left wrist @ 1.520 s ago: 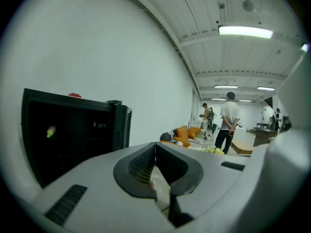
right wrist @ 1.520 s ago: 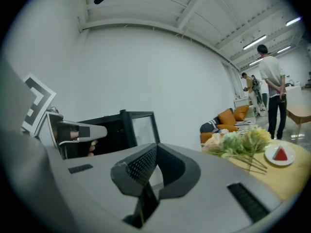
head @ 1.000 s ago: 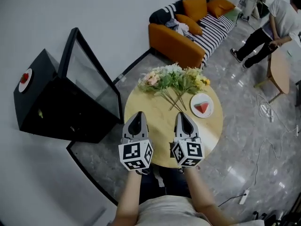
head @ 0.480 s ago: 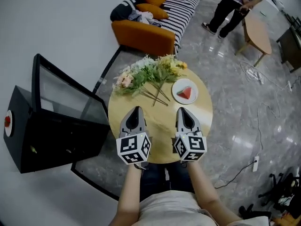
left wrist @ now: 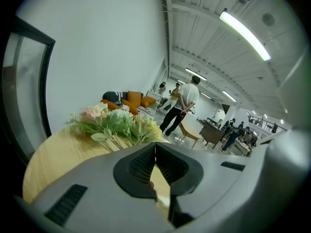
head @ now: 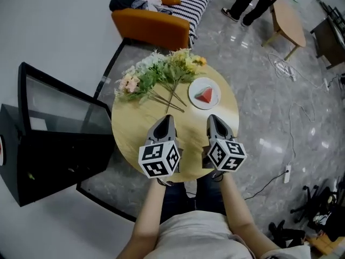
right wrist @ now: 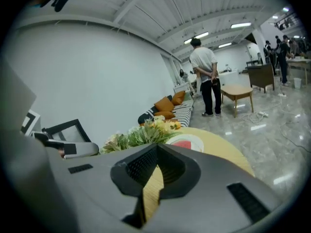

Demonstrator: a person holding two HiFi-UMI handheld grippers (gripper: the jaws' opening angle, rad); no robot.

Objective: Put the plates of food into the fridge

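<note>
Both grippers are held low over the near edge of the round wooden counter (head: 129, 139), right in the middle of the head view. The left gripper (head: 166, 121) is seen with its jaws brought together at the tips, and nothing is caught between them. The right gripper (head: 214, 120) is closed just the same and is carrying nothing, as its own view confirms. They are kept side by side, apart from each other, with the marker cubes turned toward the camera.

The white plate (head: 194, 97) is found on the upper right part of the counter, above the right gripper in the frame and clear of it. A red wedge of watermelon (head: 206, 95) is lying on it. Just to its left a bunch of flowers (head: 156, 73) is laid flat, blooms toward the upper left and stems toward the counter's middle.

At the left edge of the frame the black fridge (head: 43, 171) is standing on the floor, and its glass door (head: 59, 109) is swung wide open beside the counter.

An orange sofa (head: 153, 28) is seen at the top. At the upper right, a person's legs (head: 245, 1) are caught beside a small wooden table (head: 288, 20).
</note>
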